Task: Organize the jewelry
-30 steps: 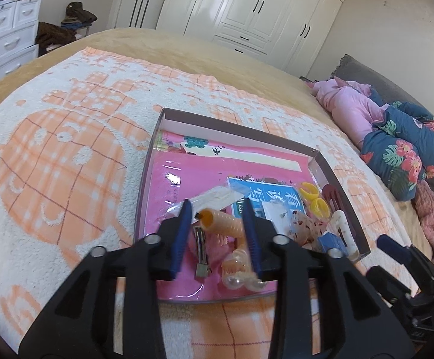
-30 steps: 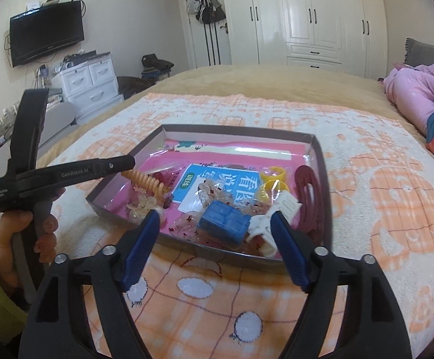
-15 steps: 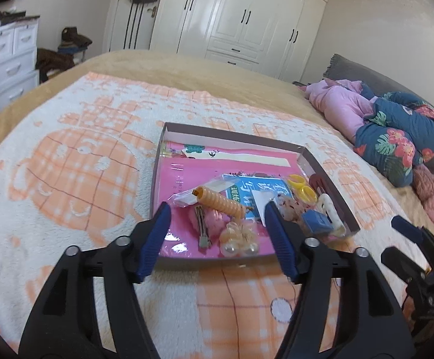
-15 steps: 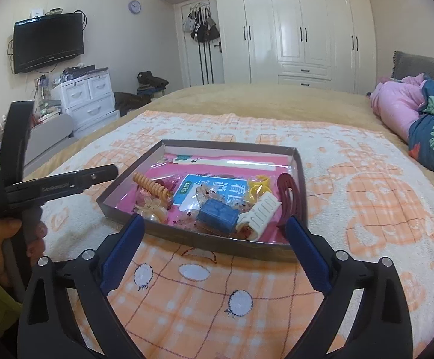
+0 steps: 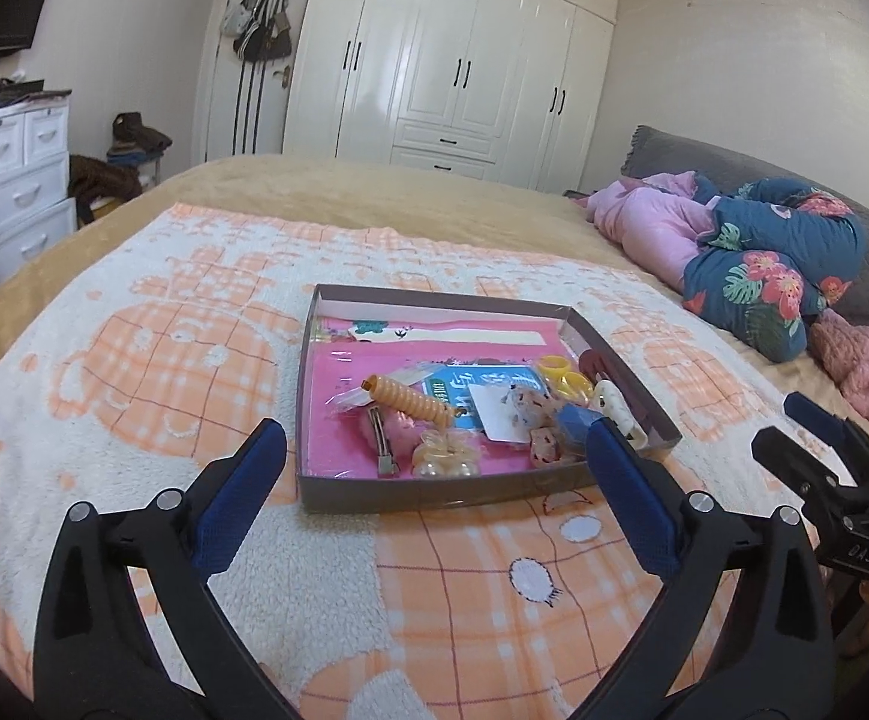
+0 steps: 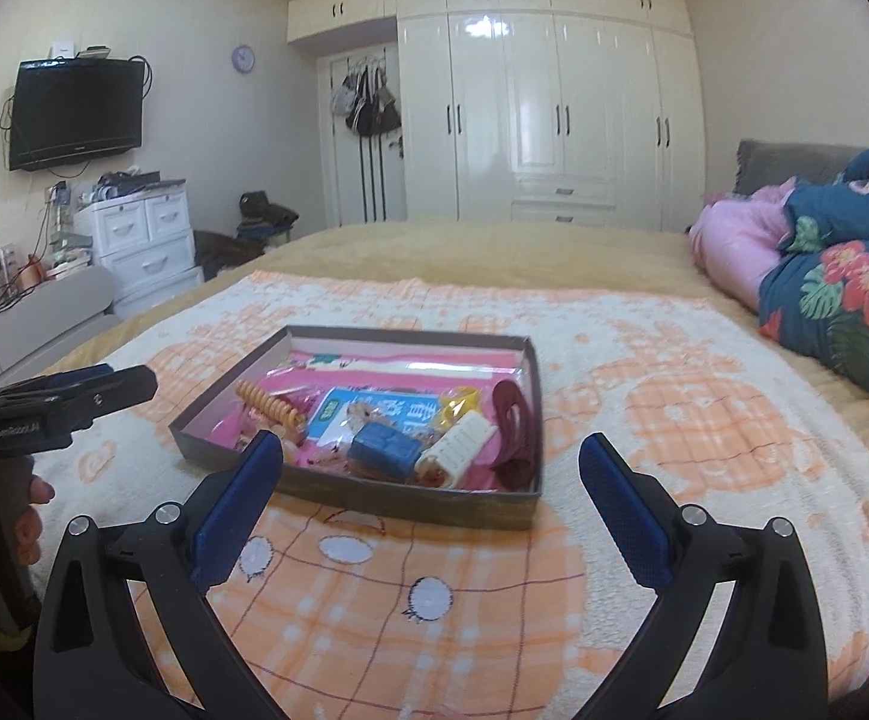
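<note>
Both claws, left (image 5: 431, 456) and right (image 6: 431, 465), have just opened wide and hold nothing, the tray (image 5: 476, 489) just ahead — its cluttered pieces could snag together on a careless grab.

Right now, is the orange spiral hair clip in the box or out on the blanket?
In the box: the orange spiral clip lies on its pink lining.

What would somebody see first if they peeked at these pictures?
Probably the shallow box in the middle of the orange-and-white blanket on the bed, full of colourful bits: an orange spiral hair clip on the left side, a blue clip at the front. Next, two wide-open grippers frame the view, holding nothing.
</note>
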`<control>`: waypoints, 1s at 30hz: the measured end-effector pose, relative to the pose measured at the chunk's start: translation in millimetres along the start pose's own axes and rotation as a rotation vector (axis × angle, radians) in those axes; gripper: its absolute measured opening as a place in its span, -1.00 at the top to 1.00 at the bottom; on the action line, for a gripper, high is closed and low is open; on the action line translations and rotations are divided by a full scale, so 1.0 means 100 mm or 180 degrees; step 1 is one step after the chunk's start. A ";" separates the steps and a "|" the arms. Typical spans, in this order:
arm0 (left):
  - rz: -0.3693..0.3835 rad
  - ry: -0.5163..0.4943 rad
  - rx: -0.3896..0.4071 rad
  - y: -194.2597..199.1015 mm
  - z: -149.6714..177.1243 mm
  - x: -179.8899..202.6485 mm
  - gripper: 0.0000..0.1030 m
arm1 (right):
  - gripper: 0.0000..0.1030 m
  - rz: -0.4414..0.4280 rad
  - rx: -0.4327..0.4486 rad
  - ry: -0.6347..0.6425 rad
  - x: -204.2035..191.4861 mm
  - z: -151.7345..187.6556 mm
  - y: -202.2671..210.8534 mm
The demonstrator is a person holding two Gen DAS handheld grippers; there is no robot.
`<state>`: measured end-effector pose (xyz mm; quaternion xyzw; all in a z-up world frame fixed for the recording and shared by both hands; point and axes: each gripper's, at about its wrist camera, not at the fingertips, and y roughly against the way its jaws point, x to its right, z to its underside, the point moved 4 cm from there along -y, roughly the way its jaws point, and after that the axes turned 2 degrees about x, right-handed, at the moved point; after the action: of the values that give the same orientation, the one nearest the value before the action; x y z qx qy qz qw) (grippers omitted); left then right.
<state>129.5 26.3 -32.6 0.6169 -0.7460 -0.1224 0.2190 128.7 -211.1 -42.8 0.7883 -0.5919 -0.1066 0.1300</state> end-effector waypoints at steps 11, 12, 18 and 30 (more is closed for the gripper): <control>-0.0022 -0.0031 0.0157 0.18 0.11 0.10 -0.78 | -0.87 0.0130 0.0384 0.0145 -0.04 0.00 0.26; -0.0034 -0.0034 0.0168 0.19 0.11 0.12 -0.78 | -0.87 0.0138 0.0406 0.0159 -0.05 0.00 0.28; -0.0105 -0.0045 0.0313 0.31 0.17 0.15 -0.78 | -0.87 0.0195 0.0522 0.0124 -0.03 0.07 0.40; -0.0247 -0.0094 0.0427 0.45 0.20 0.17 -0.78 | -0.87 0.0325 0.0606 0.0022 0.02 0.15 0.54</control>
<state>79.0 17.6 -27.0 0.6567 -0.7312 -0.0897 0.1611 75.7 -227.9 -39.3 0.7663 -0.6383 -0.0405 0.0618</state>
